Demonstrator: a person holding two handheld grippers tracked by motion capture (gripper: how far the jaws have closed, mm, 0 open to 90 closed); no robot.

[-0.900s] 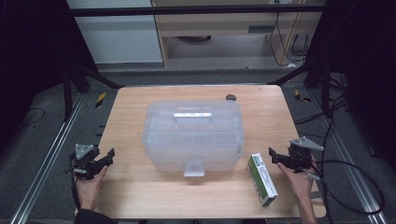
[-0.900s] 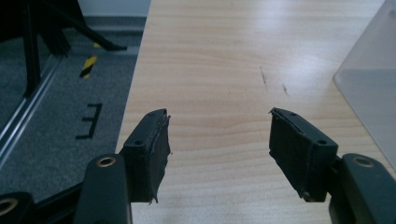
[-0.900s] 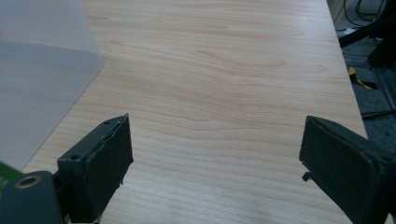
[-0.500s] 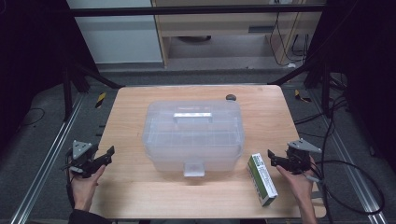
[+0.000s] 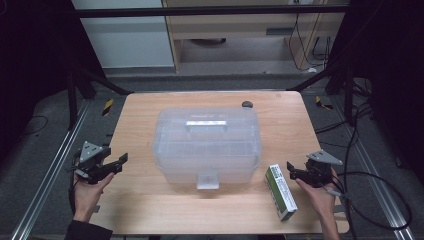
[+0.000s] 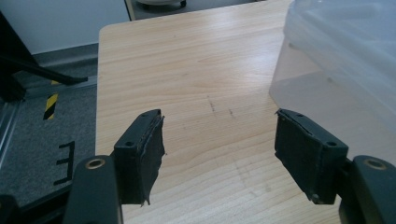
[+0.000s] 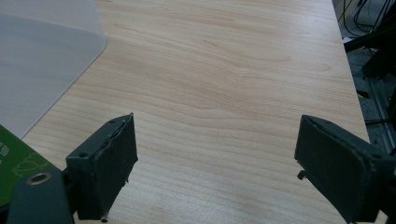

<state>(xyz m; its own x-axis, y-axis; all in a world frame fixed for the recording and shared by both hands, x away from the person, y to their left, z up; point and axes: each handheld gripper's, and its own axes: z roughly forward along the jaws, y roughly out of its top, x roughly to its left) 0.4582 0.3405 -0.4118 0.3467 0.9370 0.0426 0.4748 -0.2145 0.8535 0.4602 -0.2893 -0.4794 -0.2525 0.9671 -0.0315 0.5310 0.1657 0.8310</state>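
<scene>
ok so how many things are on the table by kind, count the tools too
clear plastic storage box with lid: 1
green and white carton: 1
small dark round object near the table's far edge: 1
tools, both open and holding nothing: 2, left tool, right tool
total: 5

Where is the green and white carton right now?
In the high view the green and white carton lies flat near the table's front right corner, between the clear plastic box and the right gripper.
</scene>
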